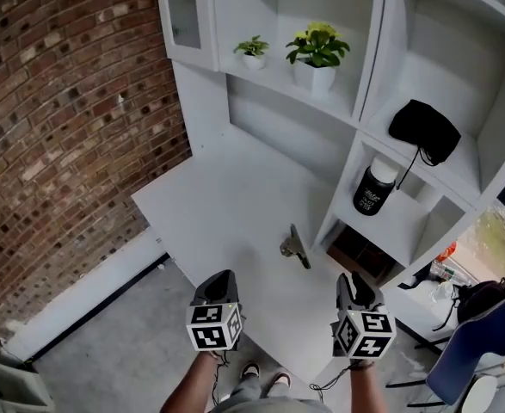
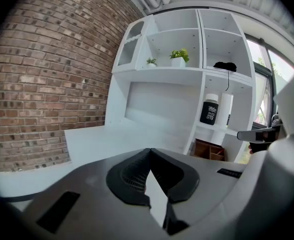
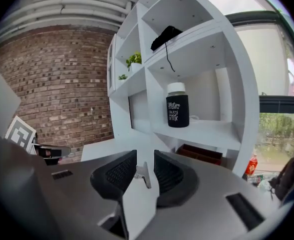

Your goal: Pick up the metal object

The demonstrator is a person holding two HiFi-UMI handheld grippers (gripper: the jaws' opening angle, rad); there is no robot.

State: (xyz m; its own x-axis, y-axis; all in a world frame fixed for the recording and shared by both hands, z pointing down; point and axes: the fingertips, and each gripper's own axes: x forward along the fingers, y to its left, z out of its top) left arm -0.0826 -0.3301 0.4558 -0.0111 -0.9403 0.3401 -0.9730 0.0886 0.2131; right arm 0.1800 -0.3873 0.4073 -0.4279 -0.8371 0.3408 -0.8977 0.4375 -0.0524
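A small metal object (image 1: 293, 246), a clip-like bent piece, lies on the white desk (image 1: 226, 196) close to the shelf unit's side wall. Both grippers hover over the desk's near edge, short of it. My left gripper (image 1: 221, 280) is to its lower left with the jaws closed tip to tip and nothing between them (image 2: 150, 151). My right gripper (image 1: 353, 286) is to its lower right, open. In the right gripper view the metal object (image 3: 142, 174) shows through the gap of the right gripper (image 3: 144, 156), still ahead on the desk.
A white shelf unit (image 1: 364, 101) stands behind and right of the desk. It holds two potted plants (image 1: 317, 50), a black pouch (image 1: 424, 130) and a black jar with white lid (image 1: 374, 189). A brick wall (image 1: 63, 101) is at left, a blue chair (image 1: 471, 338) at lower right.
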